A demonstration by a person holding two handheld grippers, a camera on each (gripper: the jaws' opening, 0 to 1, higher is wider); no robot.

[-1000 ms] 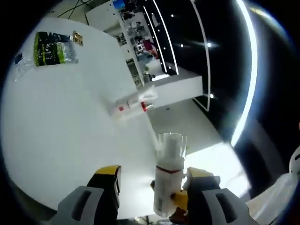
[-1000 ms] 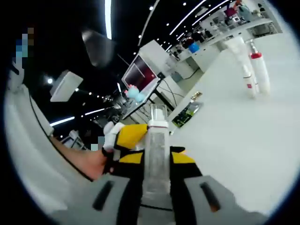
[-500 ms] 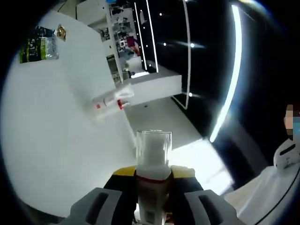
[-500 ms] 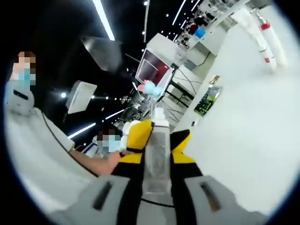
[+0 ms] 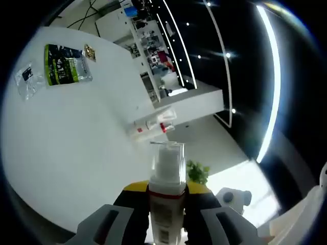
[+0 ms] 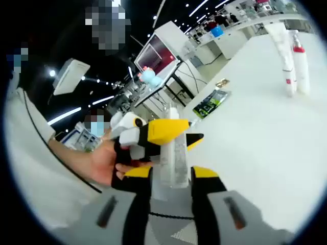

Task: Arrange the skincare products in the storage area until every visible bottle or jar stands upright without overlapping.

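Low in the frame's centre, the left claw (image 5: 166, 204) is clenched on a white clear-capped pump bottle (image 5: 166, 196) above the white bench (image 5: 76, 138), while the right claw (image 6: 171, 181) flanks it (image 6: 172, 161), its grip unclear, with two upright white bottles (image 6: 292, 64) at the upper right.

In the left gripper view, the bottle (image 5: 166, 204) between the jaws runs off the picture's bottom edge, and its label print is too blurred to read. In the right gripper view, the left gripper (image 6: 153, 133) covers the top of the bottle (image 6: 175, 163) between the jaws. Two bottles (image 6: 295, 62) far ahead on the table (image 6: 255, 138) are too small to read.
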